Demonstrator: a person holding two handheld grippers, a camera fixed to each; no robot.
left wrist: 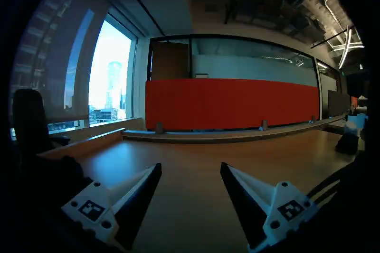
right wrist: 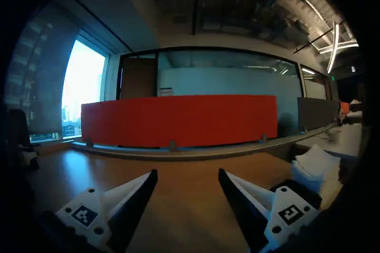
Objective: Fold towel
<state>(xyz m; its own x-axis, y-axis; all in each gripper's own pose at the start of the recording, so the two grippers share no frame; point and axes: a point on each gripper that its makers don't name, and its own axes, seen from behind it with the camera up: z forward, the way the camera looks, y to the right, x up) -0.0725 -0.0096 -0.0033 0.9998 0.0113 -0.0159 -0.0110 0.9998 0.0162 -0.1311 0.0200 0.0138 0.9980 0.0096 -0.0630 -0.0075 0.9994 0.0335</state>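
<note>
My left gripper [left wrist: 191,167] is open above a bare wooden desk [left wrist: 190,153], nothing between its white and black fingers [left wrist: 137,191]. My right gripper [right wrist: 187,173] is also open over the same desk [right wrist: 190,167], with nothing held. A stack of folded white towels [right wrist: 316,165] sits at the right of the right gripper view, beyond the right finger [right wrist: 256,205]. A dark object [left wrist: 347,144] lies at the far right of the left gripper view; what it is I cannot tell.
A red partition [left wrist: 230,103] runs along the desk's far edge, with glass walls behind. A bright window [left wrist: 107,82] is at the left and a dark office chair [left wrist: 29,120] stands beside it. Another desk with items [right wrist: 342,136] lies at the right.
</note>
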